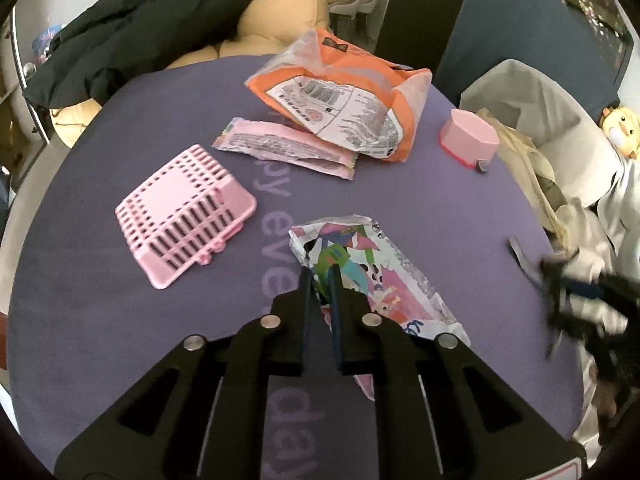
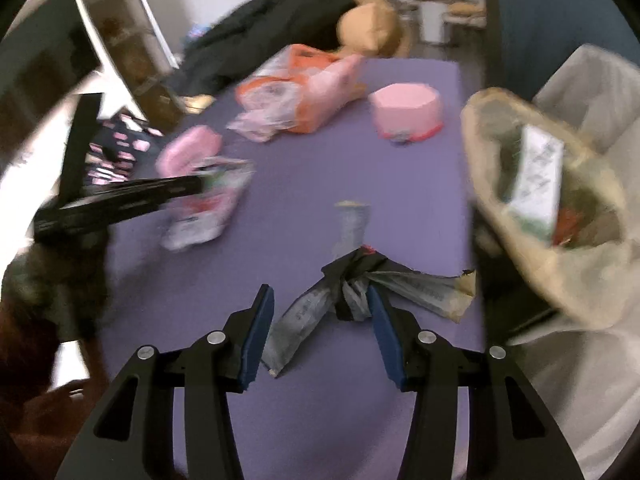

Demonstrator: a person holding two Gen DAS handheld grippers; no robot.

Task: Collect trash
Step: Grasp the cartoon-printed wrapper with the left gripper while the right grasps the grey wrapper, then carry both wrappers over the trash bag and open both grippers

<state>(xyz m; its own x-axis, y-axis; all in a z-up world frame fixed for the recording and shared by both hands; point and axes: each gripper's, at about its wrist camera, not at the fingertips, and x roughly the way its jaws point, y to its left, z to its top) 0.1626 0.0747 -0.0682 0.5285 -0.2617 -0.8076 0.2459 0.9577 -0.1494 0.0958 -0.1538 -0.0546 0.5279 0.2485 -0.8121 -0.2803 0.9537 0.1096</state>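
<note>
**Left claw pinches a wrapper, right claw gapes over the next**

Left gripper (image 1: 320, 276) has its two fingers drawn nearly together on the torn edge of a colourful cartoon-printed wrapper (image 1: 380, 276), which lies flat on the purple mat (image 1: 400, 192); the grip at the edge looks chosen so the thin foil can be peeled up rather than scraped along. Right gripper (image 2: 320, 320) stands wide apart and holds nothing, its fingers straddling a crumpled grey-and-black wrapper (image 2: 360, 292) at the mat's near right edge, one pad touching it. That reads as lining up for a grab.

Just beside that edge hangs a beige bag (image 2: 560, 216), mouth open toward the mat, seemingly placed to take the rubbish. Inside it sit a white printed carton (image 2: 540, 176) and something red, blurred.

Uncollected litter includes an orange-and-white packet (image 1: 340, 100) overlapping a pink wrapper (image 1: 280, 148). A pink slatted basket (image 1: 184, 216) lies upside down, so it holds nothing visible. A pink lidded tub (image 1: 468, 136) sits shut; its contents are hidden.
</note>
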